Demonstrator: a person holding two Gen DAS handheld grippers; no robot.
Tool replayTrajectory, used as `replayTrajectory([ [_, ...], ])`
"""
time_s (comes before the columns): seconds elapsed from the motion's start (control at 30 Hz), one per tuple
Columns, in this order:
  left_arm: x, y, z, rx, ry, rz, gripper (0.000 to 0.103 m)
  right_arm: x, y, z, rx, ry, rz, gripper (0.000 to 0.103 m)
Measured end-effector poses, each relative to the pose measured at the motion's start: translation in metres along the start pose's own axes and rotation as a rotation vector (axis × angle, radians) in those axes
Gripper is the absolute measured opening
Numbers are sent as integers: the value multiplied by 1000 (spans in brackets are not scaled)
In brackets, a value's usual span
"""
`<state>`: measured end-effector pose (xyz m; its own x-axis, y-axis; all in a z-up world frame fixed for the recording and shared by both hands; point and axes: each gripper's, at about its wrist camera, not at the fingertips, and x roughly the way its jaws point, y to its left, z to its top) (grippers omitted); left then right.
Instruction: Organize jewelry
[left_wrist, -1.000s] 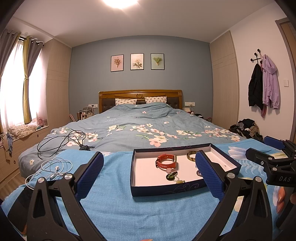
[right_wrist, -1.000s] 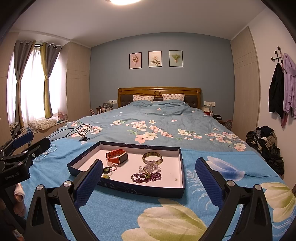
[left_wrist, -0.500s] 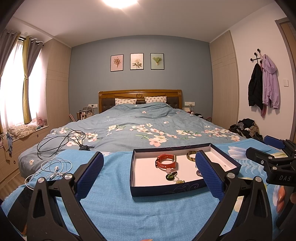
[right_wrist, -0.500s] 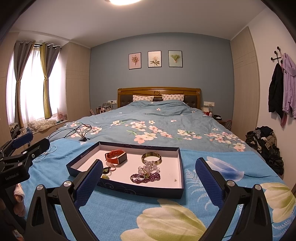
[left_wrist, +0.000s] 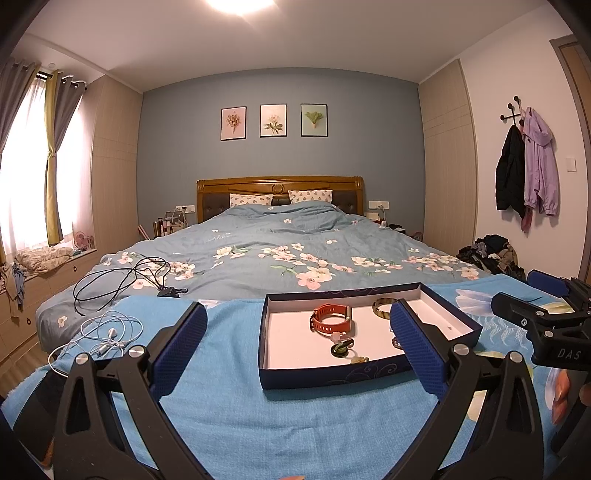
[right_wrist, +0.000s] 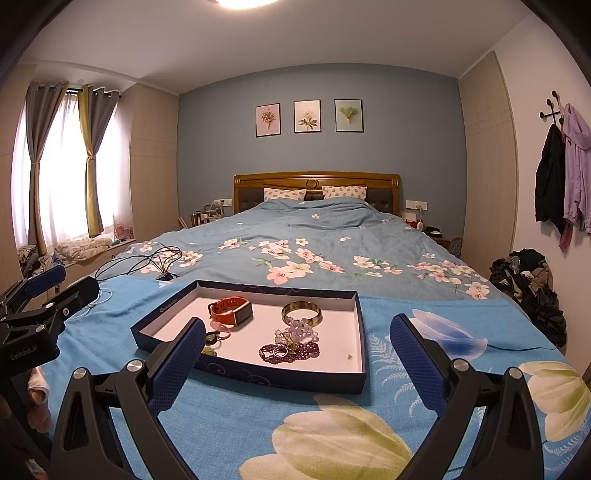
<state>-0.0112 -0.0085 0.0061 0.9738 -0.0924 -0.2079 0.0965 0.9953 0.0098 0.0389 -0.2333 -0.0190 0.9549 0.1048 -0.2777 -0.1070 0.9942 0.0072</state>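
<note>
Ahead of both claws, a shallow dark-blue box (right_wrist: 273, 378) with a white floor sits on a light-blue floral blanket (right_wrist: 332, 424) spread over the foot of the bed. The right gripper (right_wrist: 297, 363) hovers low over the blanket with its jaws spread wide and nothing between them; the box lies just beyond and between its blue pads (right_wrist: 177, 363). Inside the box, from this claw's view, an orange smartwatch (right_wrist: 232, 310) rests toward the far left, a gold bangle (right_wrist: 301, 313) toward the far right, a clear crystal cluster (right_wrist: 299, 334) just nearer than the bangle, and a purple bead bracelet (right_wrist: 290, 351) nearest the front wall. A small dark green ring piece (right_wrist: 212, 338) lies beside the left pad.

The left gripper (left_wrist: 297, 350) is likewise spread and empty, with the box (left_wrist: 332, 378) ahead and toward its right pad (left_wrist: 415, 349), which hides part of the contents. White earphone cable (left_wrist: 107, 334) lies on the blanket off to its left, and black cords (left_wrist: 122, 278) farther beyond on the duvet (left_wrist: 295, 243).
</note>
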Motion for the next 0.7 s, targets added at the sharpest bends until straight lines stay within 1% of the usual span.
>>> replayTrajectory([
  [0.3,0,0,-1,-7,0,13,97,-1,0,-1,0,4,-1,96],
  [0.5,1,-2,-4,7,-14,-8,97,-1,1,-2,-18,7,-5,96],
  [0.57,4,-1,-6,-1,9,-14,97,2,-3,-2,-16,27,1,96],
  [0.67,15,5,-8,-13,69,-15,97,13,-20,-4,-29,92,-48,96],
  [0.7,20,9,-9,-19,99,-18,97,19,-29,-5,-27,129,-69,97],
])
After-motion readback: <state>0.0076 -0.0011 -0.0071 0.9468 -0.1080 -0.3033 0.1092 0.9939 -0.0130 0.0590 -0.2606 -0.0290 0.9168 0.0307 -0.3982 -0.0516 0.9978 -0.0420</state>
